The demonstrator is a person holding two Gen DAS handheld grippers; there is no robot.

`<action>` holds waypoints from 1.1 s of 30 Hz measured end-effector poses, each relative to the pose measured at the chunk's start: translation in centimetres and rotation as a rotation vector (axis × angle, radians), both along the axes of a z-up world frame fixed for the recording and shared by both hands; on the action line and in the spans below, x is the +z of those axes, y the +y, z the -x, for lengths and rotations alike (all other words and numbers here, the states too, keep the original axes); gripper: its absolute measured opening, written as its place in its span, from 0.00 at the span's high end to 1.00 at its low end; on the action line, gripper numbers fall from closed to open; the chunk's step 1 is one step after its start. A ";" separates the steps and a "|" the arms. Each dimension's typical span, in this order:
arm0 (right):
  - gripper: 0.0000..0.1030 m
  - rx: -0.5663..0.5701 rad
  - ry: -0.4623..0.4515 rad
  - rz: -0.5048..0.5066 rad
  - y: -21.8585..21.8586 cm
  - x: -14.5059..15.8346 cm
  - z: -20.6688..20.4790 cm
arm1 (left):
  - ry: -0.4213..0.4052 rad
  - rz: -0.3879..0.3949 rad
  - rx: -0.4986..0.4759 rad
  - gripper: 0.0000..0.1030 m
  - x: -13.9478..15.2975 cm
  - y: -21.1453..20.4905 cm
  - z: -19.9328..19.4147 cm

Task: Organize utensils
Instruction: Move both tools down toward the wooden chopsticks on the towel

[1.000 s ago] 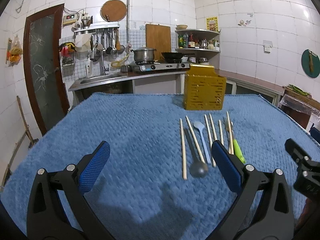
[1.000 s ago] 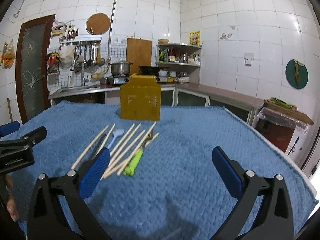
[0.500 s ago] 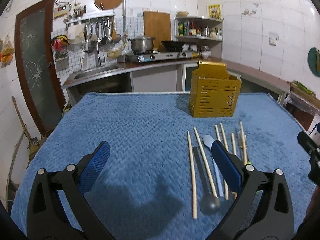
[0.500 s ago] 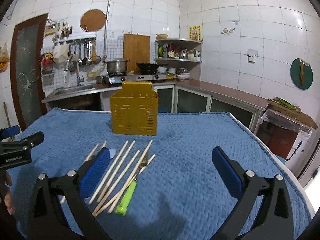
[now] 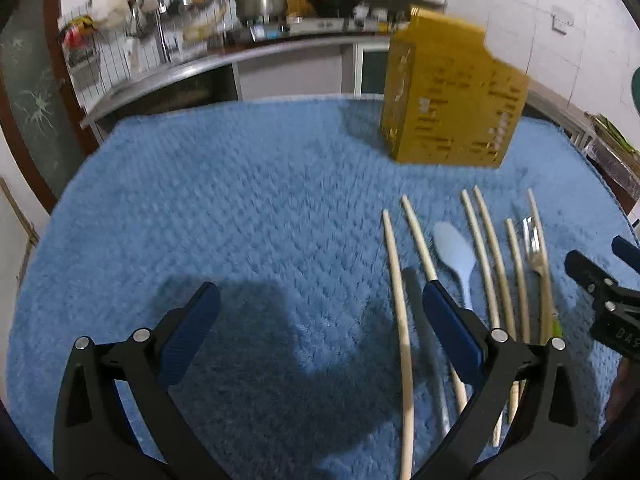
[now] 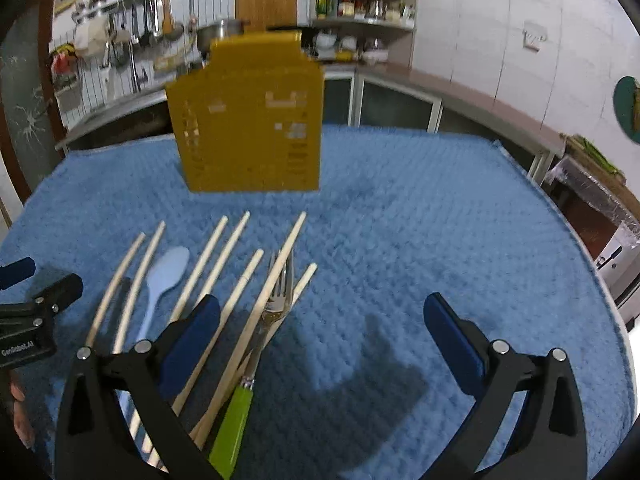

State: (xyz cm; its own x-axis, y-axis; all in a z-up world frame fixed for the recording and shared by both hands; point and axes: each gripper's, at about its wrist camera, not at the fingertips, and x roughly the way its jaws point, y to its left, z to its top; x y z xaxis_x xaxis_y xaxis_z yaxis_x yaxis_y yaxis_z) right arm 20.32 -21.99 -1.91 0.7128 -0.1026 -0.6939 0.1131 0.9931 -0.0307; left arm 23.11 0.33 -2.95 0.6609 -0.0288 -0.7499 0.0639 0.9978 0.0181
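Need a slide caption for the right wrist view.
Open right gripper above chopsticks, fork and spoon before yellow holder.

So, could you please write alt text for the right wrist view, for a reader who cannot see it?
The open right gripper hovers over a blue towel where wooden chopsticks, a pale blue spoon and a green-handled fork lie side by side. A yellow utensil holder stands behind them, and the left gripper shows at the left edge.

holder (image 6: 248,120) upright on towel (image 6: 400,220), far side | chopsticks (image 6: 212,258), spoon (image 6: 166,276), fork (image 6: 276,312) in row before it
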 end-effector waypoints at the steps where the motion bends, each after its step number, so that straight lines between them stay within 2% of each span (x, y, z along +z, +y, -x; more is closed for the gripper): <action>1: 0.04 0.003 0.006 0.003 0.2 -0.2 -0.3 | 0.011 0.003 0.004 0.05 -0.3 0.1 -0.4; 6: 0.04 0.001 0.034 0.017 0.8 -1.0 -2.0 | 0.019 0.005 0.000 0.06 -0.7 -0.3 -1.7; 8: 0.05 0.004 0.043 0.023 1.1 -1.1 -2.6 | 0.042 -0.002 -0.007 0.12 -1.2 -0.7 -2.5; 13: 0.27 0.002 0.074 0.010 1.0 -1.6 -4.0 | 0.097 0.004 -0.017 0.22 -2.2 -1.4 -3.9; 15: 0.42 0.005 0.090 -0.004 0.7 -1.8 -4.4 | 0.104 0.011 -0.014 0.24 -2.4 -1.5 -4.1; 16: 0.46 0.008 0.096 -0.017 0.5 -1.9 -4.5 | 0.103 0.019 -0.015 0.26 -2.4 -1.6 -4.1; 18: 0.58 0.019 0.106 -0.045 0.2 -2.1 -4.7 | 0.105 0.024 -0.024 0.33 -2.3 -1.7 -4.1; 20: 0.65 0.022 0.109 -0.060 -0.2 -2.1 -4.7 | 0.112 0.029 -0.028 0.41 -2.2 -1.8 -4.2; 24: 0.81 0.049 0.122 -0.087 -0.4 -1.8 -4.7 | 0.137 0.050 -0.033 0.50 -2.0 -1.7 -4.3; 26: 0.83 0.053 0.128 -0.103 -0.8 -1.7 -4.9 | 0.149 0.054 -0.043 0.56 -2.0 -1.8 -4.4; 33: 0.84 0.062 0.162 -0.169 -1.6 -2.4 -5.5 | 0.154 0.051 -0.046 0.57 -2.2 -2.2 -4.8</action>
